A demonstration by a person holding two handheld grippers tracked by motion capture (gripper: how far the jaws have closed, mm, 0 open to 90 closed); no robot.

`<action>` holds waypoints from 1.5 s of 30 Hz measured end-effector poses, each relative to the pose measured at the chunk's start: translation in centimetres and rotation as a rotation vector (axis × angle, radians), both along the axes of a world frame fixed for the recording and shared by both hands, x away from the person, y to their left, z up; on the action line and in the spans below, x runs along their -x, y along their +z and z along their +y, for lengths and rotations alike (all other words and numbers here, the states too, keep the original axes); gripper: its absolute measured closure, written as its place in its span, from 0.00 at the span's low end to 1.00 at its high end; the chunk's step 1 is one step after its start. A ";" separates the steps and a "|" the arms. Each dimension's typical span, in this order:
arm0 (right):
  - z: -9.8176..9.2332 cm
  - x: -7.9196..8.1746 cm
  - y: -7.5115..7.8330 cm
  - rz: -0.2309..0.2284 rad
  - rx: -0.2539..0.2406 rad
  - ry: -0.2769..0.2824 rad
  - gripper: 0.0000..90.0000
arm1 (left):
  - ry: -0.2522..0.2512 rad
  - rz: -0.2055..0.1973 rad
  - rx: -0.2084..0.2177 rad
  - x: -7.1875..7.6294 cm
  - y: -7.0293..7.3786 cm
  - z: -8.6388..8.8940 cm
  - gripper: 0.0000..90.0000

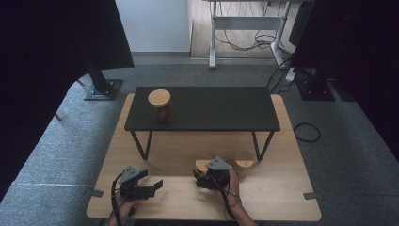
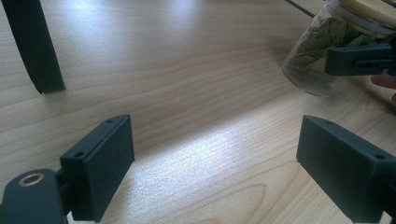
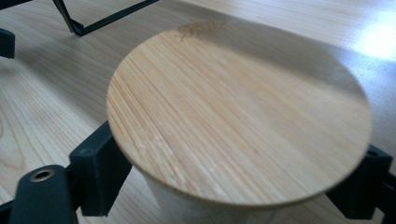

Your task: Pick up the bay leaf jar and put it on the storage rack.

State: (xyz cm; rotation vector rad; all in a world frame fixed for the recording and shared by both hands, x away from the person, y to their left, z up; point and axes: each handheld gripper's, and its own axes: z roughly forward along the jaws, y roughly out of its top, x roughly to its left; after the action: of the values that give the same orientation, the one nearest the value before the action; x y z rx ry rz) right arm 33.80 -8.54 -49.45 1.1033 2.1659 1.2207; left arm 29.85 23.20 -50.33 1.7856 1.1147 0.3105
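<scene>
Table: a pale wooden table (image 1: 282,188) stands on grey carpet (image 1: 61,150); a low black shelf (image 1: 211,108) on thin black legs stands on its far half
Room: a white wall and a light desk frame (image 1: 247,23) with loose cables lie beyond; dark curtains (image 1: 47,47) hang at both sides
Shelf jar: a lidded jar (image 1: 160,104) with brown contents stands upright on the shelf's left end, well apart from both hands
Held jar: a glass jar (image 2: 322,51) with a round bamboo lid (image 3: 238,112) stands on the table near the front edge, just before the shelf's right leg; leaves show through the glass in the left gripper view
Third jar: another lid (image 1: 244,165) shows just to the right of the right gripper, its body blocked from sight
Hidden: the held jar's body is mostly covered by the lid in the right gripper view and by the gripper from above; pad contact on the glass is hard to make out
Left gripper: the left gripper (image 1: 149,187) hovers low over bare wood near the front left, pointing right, jaws wide apart with nothing between them
Right gripper: the right gripper (image 1: 200,178) straddles the jar just under the lid, one jaw on each side, apparently closed on it; the hand (image 1: 231,186) holds it from behind, forearm entering from the bottom edge
</scene>
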 end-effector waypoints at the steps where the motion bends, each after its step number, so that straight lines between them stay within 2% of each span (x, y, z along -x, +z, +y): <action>1: 0.0 0.0 0.0 0.000 -0.002 -0.002 0.21 | 0.000 0.000 -0.001 0.0 0.0 0.0 0.12; 3: -0.2 0.0 -0.1 0.002 -0.009 -0.009 0.27 | 0.000 0.000 -0.001 0.0 0.0 0.0 0.12; 14: -0.5 0.0 -0.1 -0.005 -0.009 0.007 0.28 | 0.001 -0.002 -0.004 0.0 0.0 0.0 0.12; 34: -0.8 0.2 -0.2 -0.022 -0.023 -0.021 0.28 | 0.004 -0.001 -0.006 0.0 0.0 -0.1 0.12; 40: -0.9 0.7 0.8 -0.046 -0.050 -0.016 0.28 | 0.002 0.000 -0.007 0.0 0.0 -0.1 0.12; 45: -0.7 1.5 1.5 -0.078 -0.043 -0.013 0.28 | 0.000 0.001 -0.008 0.0 0.0 -0.1 0.12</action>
State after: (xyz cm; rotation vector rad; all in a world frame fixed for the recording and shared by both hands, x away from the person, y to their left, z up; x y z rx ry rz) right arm 32.29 -9.28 -47.91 1.0675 2.0808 1.2886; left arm 29.82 23.07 -50.33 1.7930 1.1155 0.3148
